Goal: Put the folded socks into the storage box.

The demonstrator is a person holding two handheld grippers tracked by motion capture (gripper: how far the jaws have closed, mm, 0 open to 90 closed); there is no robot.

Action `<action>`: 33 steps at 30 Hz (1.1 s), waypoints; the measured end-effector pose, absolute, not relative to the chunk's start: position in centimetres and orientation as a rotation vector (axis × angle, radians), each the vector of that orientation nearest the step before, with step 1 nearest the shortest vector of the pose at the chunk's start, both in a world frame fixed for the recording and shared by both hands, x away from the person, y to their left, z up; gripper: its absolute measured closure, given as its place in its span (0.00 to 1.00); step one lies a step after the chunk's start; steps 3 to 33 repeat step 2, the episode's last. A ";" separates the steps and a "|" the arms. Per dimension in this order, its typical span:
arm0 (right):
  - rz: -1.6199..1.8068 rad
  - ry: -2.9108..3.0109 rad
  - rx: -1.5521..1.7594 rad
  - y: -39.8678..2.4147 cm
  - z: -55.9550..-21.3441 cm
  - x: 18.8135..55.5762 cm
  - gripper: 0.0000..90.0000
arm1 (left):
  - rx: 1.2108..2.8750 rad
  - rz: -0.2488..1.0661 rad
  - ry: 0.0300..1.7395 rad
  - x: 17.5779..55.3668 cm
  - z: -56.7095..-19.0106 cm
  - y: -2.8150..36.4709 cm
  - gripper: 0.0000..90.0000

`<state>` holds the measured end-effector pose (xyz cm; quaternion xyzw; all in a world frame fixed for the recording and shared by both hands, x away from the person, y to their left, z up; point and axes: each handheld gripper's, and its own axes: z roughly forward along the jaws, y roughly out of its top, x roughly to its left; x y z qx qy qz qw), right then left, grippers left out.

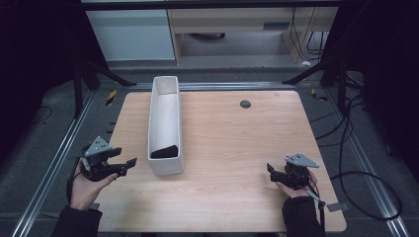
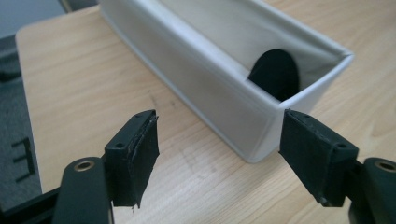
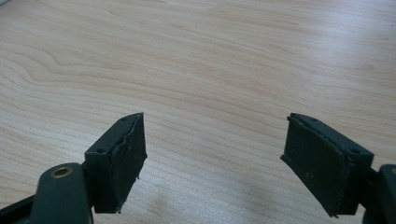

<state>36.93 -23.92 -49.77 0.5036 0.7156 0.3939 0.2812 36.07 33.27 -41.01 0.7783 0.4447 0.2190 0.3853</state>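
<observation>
Left gripper (image 1: 129, 164) sits at the table's (image 1: 232, 148) 8 o'clock edge, held in the left hand (image 1: 86, 190). Jaws spread wide, nothing between them; in the left gripper view (image 2: 219, 140) they frame the near corner of the white bin (image 2: 243, 112) without touching it.

White bin (image 1: 165, 123): long, narrow, open-topped, lying from about 12 toward 6 o'clock, left of table centre, just beside the left gripper's tips. A black object (image 1: 164, 151) lies inside at the bin's 6 o'clock end (image 2: 275, 74).

Right gripper (image 1: 270, 170) at the table's 4 o'clock, in the right hand (image 1: 296, 190), well apart from the bin. Jaws fully apart, empty; bare wood between them (image 3: 212, 154).
</observation>
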 end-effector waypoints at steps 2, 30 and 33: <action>1.055 1.916 1.343 -24.0 -49.8 37.0 0.23 | 2.011 0.600 1.196 36.2 -42.3 33.8 0.29; 1.055 1.916 1.343 -24.0 -49.8 37.0 0.23 | 2.011 0.600 1.196 36.2 -42.3 33.8 0.29; 1.055 1.916 1.343 -24.0 -49.8 37.0 0.23 | 2.011 0.600 1.196 36.2 -42.3 33.8 0.29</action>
